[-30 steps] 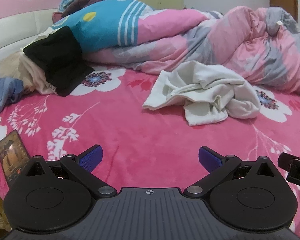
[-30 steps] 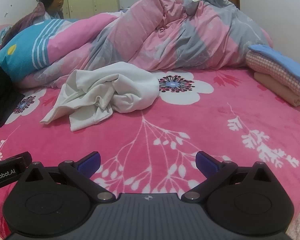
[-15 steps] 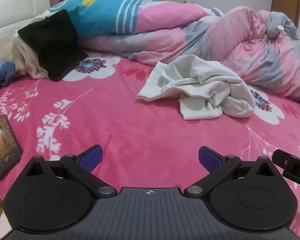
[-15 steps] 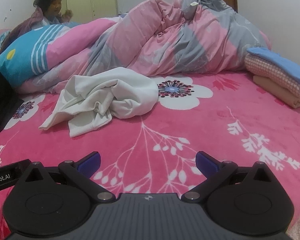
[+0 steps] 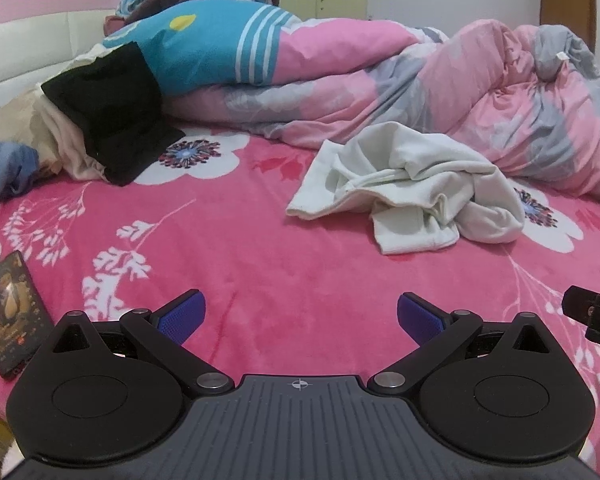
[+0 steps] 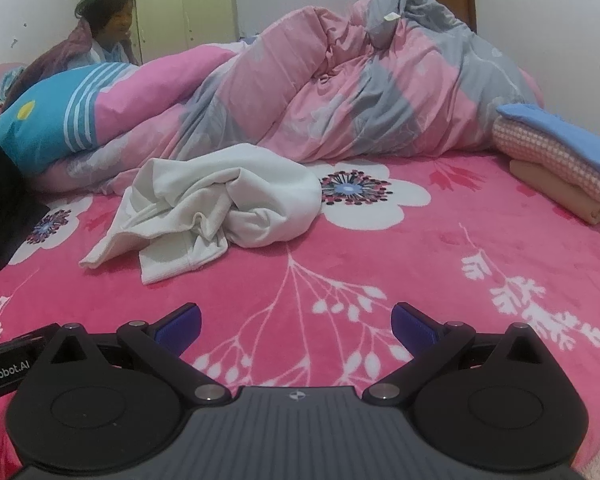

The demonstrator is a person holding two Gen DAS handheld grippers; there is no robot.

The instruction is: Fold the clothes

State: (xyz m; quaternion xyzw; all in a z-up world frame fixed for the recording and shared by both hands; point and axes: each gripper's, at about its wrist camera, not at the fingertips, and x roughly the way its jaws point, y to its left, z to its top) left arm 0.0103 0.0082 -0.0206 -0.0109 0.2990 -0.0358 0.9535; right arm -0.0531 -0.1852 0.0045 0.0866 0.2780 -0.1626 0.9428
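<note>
Phone (image 5: 12, 312) shows only leftward; folded stack (image 6: 560, 160) only rightward.

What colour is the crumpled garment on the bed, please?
The crumpled garment is off-white; right wrist view shows it best.

Bare pink bedspread (image 5: 260, 264) lies btwn both grippers & the crumpled white garment (image 5: 412, 184), nothing in the way. Phone (image 5: 10, 312) at left edge, black cloth pile (image 5: 112, 108) far left, folded stack (image 6: 560, 160) far right, duvet (image 6: 360, 92) walls off the back
</note>
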